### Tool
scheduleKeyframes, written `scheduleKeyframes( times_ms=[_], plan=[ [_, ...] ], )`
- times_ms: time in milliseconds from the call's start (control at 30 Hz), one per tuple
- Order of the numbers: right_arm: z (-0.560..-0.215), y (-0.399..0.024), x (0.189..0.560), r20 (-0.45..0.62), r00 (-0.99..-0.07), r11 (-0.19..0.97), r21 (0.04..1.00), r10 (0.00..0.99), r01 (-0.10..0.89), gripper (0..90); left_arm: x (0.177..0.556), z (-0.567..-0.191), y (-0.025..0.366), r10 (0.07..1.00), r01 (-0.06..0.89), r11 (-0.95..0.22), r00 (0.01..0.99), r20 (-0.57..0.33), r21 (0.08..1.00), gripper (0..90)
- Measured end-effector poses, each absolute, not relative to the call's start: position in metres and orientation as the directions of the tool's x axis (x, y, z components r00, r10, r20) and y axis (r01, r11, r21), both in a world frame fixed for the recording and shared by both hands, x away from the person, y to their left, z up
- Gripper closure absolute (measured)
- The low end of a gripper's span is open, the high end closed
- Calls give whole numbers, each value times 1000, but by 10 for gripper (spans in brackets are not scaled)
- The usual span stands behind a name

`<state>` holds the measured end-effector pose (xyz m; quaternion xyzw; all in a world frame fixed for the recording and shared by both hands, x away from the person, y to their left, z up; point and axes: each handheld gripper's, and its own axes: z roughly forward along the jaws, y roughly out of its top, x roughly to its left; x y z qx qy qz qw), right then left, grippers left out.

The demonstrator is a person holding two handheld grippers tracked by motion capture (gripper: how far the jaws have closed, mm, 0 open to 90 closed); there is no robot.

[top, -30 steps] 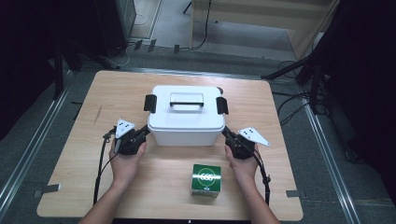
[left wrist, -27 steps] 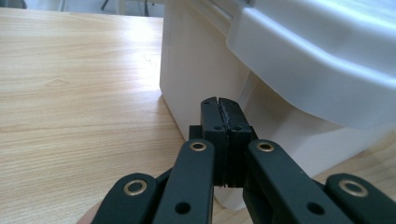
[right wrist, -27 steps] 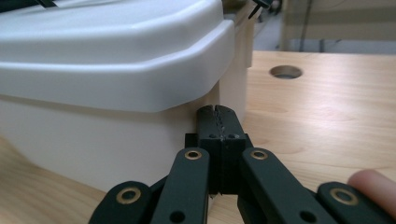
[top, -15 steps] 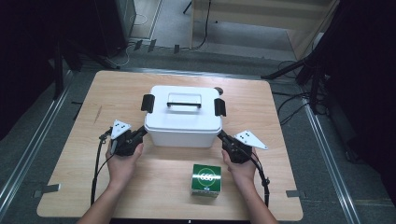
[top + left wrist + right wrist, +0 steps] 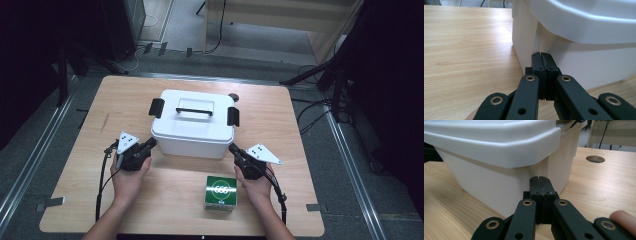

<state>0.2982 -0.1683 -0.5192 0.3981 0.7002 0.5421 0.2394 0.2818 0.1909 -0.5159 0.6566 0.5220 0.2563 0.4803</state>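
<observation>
A white lidded storage box (image 5: 192, 125) with two black side latches and a black top handle stands in the middle of the wooden table (image 5: 100, 110). My left gripper (image 5: 151, 143) is shut and empty, its tip at the box's near left corner (image 5: 524, 47). My right gripper (image 5: 232, 148) is shut and empty too, its tip at the box's near right corner (image 5: 549, 170). Seen along the jaws, the left gripper (image 5: 541, 54) and the right gripper (image 5: 540, 179) each show their pads pressed together, low against the box wall. Whether either tip touches the box I cannot tell.
A green carton with a white round logo (image 5: 220, 192) stands near the table's front edge, between my two hands. A round cable hole (image 5: 595, 159) lies in the tabletop behind the box on the right. Dark stands and cables ring the table.
The white box has slid toward the near edge of the table, and both hands with their shut grippers have drawn back with it.
</observation>
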Motion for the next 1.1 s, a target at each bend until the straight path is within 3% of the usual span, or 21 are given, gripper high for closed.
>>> scheduleKeyframes(
  times_ms=[100,133,267,433,633,1100],
  plan=[
    [-519,-167,300,67,-550,117,949,832,292,900,284,-518,190,948,449,4,284,-146,894,900],
    [-519,-171,304,81,-501,92,946,862,311,900,290,-521,195,952,462,42,252,-176,886,900],
    [-522,-179,317,109,-461,57,941,881,332,900,299,-524,201,953,474,81,222,-208,877,900],
    [-528,-173,332,176,-488,21,928,855,371,900,313,-527,197,932,474,59,288,-218,879,900],
    [-528,-163,337,225,-501,-19,924,836,382,900,317,-530,200,917,475,97,298,-264,875,900],
    [-531,-164,321,221,-537,-2,926,814,377,900,293,-534,205,911,476,65,331,-247,877,900]
  ],
)
